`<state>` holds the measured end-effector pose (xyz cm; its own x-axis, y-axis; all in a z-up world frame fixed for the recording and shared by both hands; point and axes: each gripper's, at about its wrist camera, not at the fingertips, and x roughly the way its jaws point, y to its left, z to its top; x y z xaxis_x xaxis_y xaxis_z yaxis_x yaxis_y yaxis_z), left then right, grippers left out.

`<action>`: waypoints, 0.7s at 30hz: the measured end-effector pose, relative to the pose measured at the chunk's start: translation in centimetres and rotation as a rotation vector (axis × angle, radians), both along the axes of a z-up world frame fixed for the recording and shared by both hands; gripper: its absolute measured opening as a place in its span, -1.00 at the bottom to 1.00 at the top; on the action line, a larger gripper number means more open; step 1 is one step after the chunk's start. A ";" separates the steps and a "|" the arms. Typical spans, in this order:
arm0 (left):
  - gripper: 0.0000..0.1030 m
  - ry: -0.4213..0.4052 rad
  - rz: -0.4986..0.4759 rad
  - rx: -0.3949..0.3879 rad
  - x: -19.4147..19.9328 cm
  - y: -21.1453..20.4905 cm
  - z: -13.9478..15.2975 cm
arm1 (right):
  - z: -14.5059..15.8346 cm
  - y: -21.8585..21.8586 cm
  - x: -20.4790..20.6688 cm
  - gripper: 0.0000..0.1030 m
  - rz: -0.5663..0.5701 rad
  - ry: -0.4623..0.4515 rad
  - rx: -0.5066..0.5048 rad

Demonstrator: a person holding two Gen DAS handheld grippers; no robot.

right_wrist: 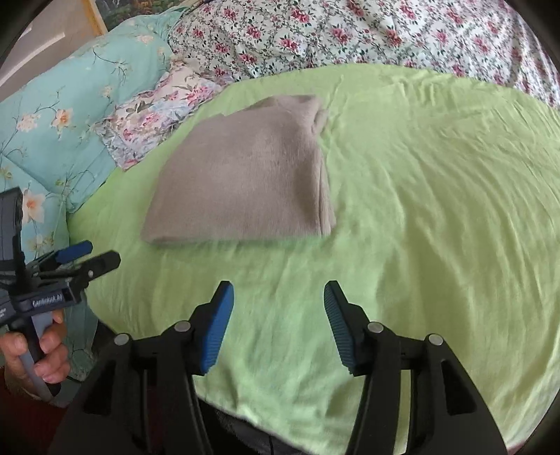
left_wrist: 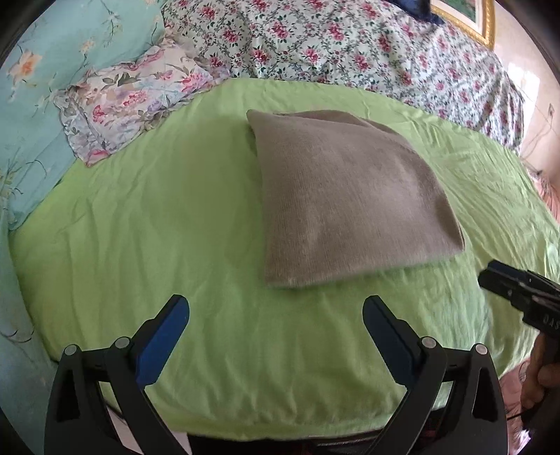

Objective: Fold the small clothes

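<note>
A grey-brown knit garment (left_wrist: 350, 196) lies folded into a flat rectangle on the green sheet (left_wrist: 175, 227); it also shows in the right wrist view (right_wrist: 245, 178). My left gripper (left_wrist: 276, 308) is open and empty, hovering above the sheet just short of the garment's near edge. My right gripper (right_wrist: 279, 297) is open and empty, above the sheet in front of the garment's near right corner. The right gripper shows at the right edge of the left wrist view (left_wrist: 518, 294). The left gripper shows at the left edge of the right wrist view (right_wrist: 87, 257).
A floral pillow (left_wrist: 133, 101) and a teal flowered quilt (left_wrist: 52, 70) lie at the far left. A rose-patterned cover (left_wrist: 350, 45) runs along the back. A gold picture frame (left_wrist: 465, 17) stands at the far right.
</note>
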<state>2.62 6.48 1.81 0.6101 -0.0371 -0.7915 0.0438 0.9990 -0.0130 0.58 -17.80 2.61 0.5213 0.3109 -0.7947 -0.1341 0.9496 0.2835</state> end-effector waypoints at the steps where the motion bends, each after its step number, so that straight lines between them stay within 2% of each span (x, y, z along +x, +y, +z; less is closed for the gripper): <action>1: 0.94 0.003 0.004 -0.013 0.8 0.2 0.0 | 0.2 0.0 1.1 0.07 -0.002 -0.007 0.003; 5: 0.94 0.015 0.026 -0.057 3.4 0.8 0.1 | 0.8 -0.5 5.4 0.07 -0.028 -0.029 0.035; 8: 0.94 0.008 0.039 -0.045 4.9 0.9 0.0 | 0.6 -1.1 8.8 0.07 -0.055 -0.035 0.066; 11: 0.94 0.015 0.065 -0.033 5.9 0.8 -1.0 | -0.7 -1.2 11.7 0.04 -0.070 -0.003 0.080; 13: 0.92 0.064 0.076 -0.026 6.9 0.7 -2.6 | -2.2 -1.0 13.0 -0.36 -0.075 0.045 0.084; 14: 0.91 0.093 0.075 -0.035 7.2 0.7 -3.4 | -3.1 -0.8 13.5 -0.73 -0.074 0.078 0.085; 16: 0.90 0.109 0.061 -0.062 7.3 0.6 -3.9 | -3.0 -1.0 13.9 -0.76 -0.085 0.067 0.080; 19: 0.90 0.105 0.041 -0.029 7.6 -0.2 -3.9 | -2.1 -1.3 14.2 -0.78 -0.085 0.034 0.046; 21: 0.90 0.118 0.032 -0.024 7.8 -0.7 -4.5 | -2.9 -1.3 14.5 -0.78 -0.079 0.044 0.010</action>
<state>10.45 5.79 -2.67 0.5137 -0.0393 -0.8571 0.0090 0.9991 -0.0403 15.11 -19.13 -0.31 0.5089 0.2783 -0.8146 -0.0462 0.9538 0.2970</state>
